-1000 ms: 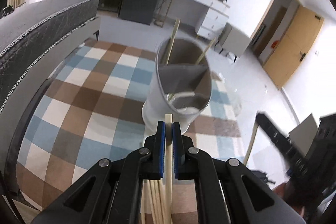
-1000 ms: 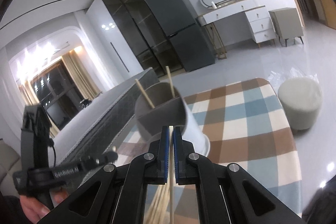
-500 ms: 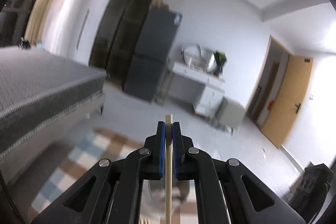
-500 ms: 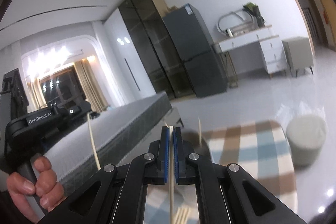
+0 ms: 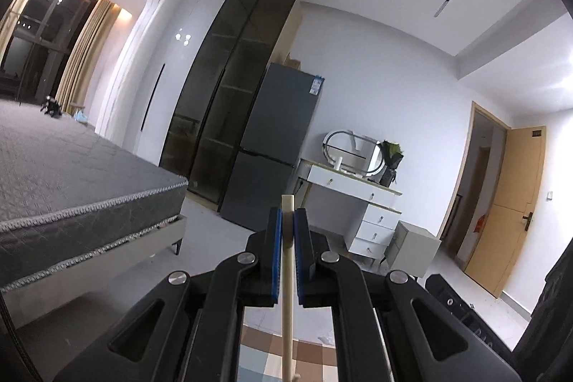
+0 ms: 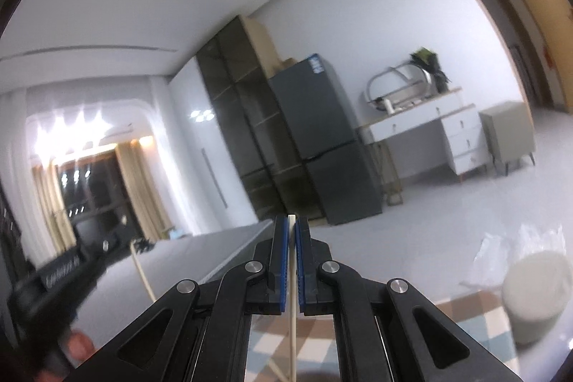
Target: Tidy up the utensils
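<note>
My left gripper [image 5: 288, 217] is shut on a pale wooden chopstick [image 5: 287, 292] that runs down between its blue pads, tip just above them. My right gripper [image 6: 292, 224] is shut on another thin pale chopstick [image 6: 293, 328]. Both grippers are raised and point across the room. The right wrist view shows the left gripper [image 6: 61, 278] at lower left, blurred, with its chopstick [image 6: 143, 274] hanging below. The utensil holder is out of view.
A grey mattress [image 5: 71, 181] lies at left. A dark fridge [image 5: 275, 149] and a white dresser [image 5: 358, 203] stand at the far wall. A checked rug [image 6: 465, 328] and a round pale stool [image 6: 537, 296] are below right.
Both grippers have lifted and tilted upward with their chopsticks. The grey utensil holder and most of the rug have dropped out of view.
</note>
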A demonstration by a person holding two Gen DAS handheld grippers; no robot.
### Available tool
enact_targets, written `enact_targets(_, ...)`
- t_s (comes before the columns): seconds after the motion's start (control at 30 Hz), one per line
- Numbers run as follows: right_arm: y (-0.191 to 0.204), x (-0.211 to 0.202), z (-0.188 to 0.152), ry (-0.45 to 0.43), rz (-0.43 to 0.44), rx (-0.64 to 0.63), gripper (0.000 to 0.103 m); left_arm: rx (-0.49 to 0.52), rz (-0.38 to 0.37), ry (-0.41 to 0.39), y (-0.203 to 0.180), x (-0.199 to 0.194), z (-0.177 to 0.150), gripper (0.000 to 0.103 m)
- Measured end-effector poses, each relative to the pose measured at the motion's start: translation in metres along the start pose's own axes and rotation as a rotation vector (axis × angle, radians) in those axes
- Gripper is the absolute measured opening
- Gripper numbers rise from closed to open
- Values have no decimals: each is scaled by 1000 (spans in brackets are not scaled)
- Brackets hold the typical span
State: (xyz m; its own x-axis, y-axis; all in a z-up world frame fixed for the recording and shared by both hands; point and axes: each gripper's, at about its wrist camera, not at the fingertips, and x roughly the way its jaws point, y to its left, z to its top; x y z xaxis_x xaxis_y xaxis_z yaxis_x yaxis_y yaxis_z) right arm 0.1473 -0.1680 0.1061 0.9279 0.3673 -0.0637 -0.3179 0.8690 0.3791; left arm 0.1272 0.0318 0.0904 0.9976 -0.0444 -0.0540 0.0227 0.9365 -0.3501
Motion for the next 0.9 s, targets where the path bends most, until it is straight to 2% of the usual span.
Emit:
enact_targets(0.23, -20, 33, -19, -29, -56, 61, 4, 27, -52, 49, -4, 19, -27, 2)
enact_targets(0.47, -21, 33, -36, -11, -82, 13, 3, 58, -66, 74, -10, 9, -41, 2)
enact_targets(0.73, -22, 28, -33, 3, -85, -2, 3, 177, -64, 49, -29, -1, -48, 2)
enact_targets(0.9, -21, 24, -31, 24, -66, -34, 4, 193, -71, 73, -31, -1, -46, 2)
